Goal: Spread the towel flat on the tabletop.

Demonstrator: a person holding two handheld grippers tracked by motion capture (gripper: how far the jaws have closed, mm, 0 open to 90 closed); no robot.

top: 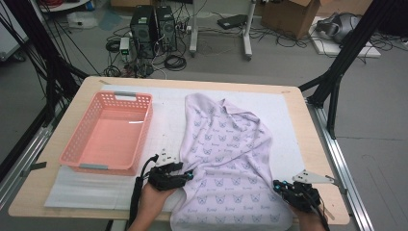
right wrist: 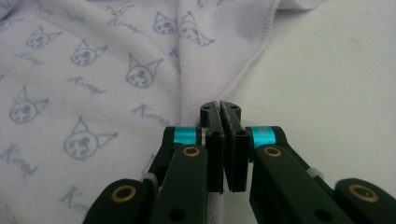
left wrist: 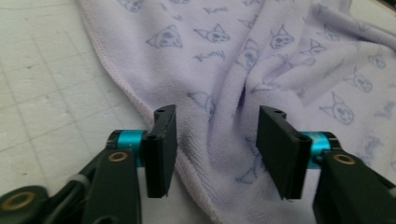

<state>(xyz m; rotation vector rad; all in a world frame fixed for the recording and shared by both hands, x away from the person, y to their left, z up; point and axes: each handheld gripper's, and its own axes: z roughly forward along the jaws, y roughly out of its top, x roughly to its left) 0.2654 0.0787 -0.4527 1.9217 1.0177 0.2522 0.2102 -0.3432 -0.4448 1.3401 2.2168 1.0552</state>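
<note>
A: What takes up the bench [top: 308,144]?

B: A white mat [top: 284,125] covers most of it. On the mat lies a lilac garment [top: 226,159] printed with small cat faces, spread from the middle down to the near edge, collar end away from the person.

A: And the container?

B: A pink plastic basket [top: 72,144] sits to the left of the garment, apart from it, with nothing inside.

A: Now the left gripper [top: 186,175]?

B: It rests at the garment's left hem, near the basket's front corner. In the left gripper view its fingers [left wrist: 161,149] stand partly apart, with a fold of the lilac cloth lying between them. The pads do not press on it.

A: The right gripper [top: 278,185]?

B: At the garment's right edge, near the bench's front right corner. In the right gripper view its fingers [right wrist: 215,140] are pressed together, and the hem runs right up to them; they seem to pinch the cloth's edge.
</note>
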